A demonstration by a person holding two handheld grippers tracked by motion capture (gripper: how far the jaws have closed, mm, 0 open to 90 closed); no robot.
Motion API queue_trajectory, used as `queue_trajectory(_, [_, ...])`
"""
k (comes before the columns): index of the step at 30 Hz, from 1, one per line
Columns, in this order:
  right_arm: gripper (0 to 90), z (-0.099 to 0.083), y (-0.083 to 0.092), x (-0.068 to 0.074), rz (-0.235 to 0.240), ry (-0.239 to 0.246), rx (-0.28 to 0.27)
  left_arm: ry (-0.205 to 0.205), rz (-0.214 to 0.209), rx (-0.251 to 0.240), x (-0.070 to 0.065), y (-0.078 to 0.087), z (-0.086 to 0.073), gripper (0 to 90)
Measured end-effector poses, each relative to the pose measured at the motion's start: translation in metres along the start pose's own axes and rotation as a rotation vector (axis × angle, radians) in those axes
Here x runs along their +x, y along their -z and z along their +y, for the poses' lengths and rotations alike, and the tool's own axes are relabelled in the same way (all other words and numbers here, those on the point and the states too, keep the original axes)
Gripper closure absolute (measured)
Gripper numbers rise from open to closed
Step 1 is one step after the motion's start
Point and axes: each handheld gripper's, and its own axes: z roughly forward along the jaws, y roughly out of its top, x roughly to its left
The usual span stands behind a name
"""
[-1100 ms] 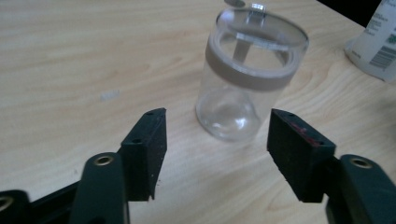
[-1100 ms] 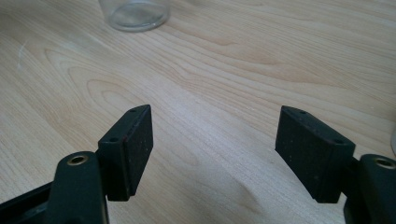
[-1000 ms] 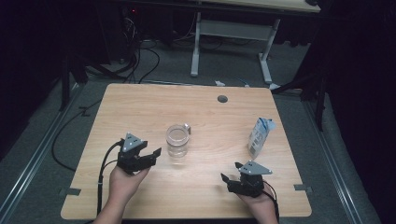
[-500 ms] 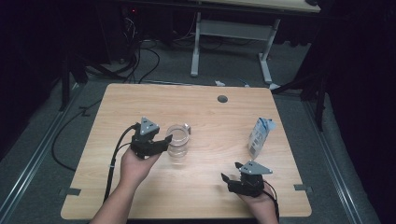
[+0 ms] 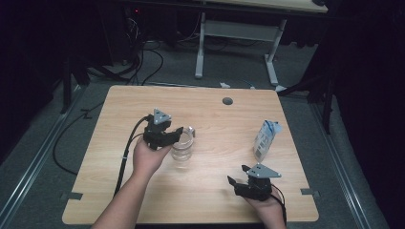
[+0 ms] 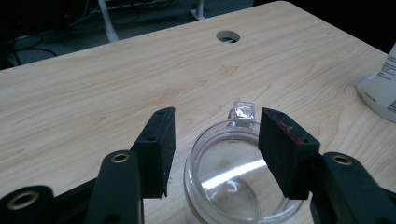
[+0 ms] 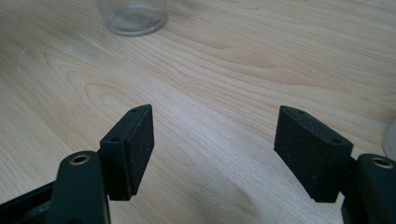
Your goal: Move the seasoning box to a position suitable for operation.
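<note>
A clear empty glass [image 5: 183, 147] stands on the wooden table [image 5: 119, 109] a little left of centre. My left gripper [image 5: 179, 135] reaches in from the left at the glass's rim. In the left gripper view the glass [image 6: 238, 182] lies between the two pads, and a small clear lug [image 6: 243, 112] sticks up at its far rim. The left gripper [image 6: 217, 149] has just been closing its jaws; the left pad [image 6: 159, 149] still stands just off the glass wall. My right gripper [image 5: 237, 174] rests open near the front right, and in its own view the right gripper [image 7: 215, 149] has bare wood between its jaws.
A white and blue carton [image 5: 266, 139] stands upright at the right side, also seen as the carton [image 6: 380, 88] at the right edge. A round cable hole [image 5: 227, 101] sits near the table's far edge. The base of the glass [image 7: 133, 14] shows far off.
My left gripper has moved right and away from the person, up to the glass, and its jaws now stand narrower around the rim. The right gripper has stayed put.
</note>
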Motion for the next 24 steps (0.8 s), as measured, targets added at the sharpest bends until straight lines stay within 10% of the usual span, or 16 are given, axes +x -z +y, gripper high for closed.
queue_trajectory(14, [29.0,0.0,-0.001,0.002,0.007,0.005,0.002,0.024,-0.047,0.055,-0.003,-0.023,0.011,69.4])
queue_trajectory(24, [29.2,0.001,-0.001,0.004,0.006,0.011,0.004,-0.017,-0.003,0.078,-0.011,-0.035,0.015,90.0])
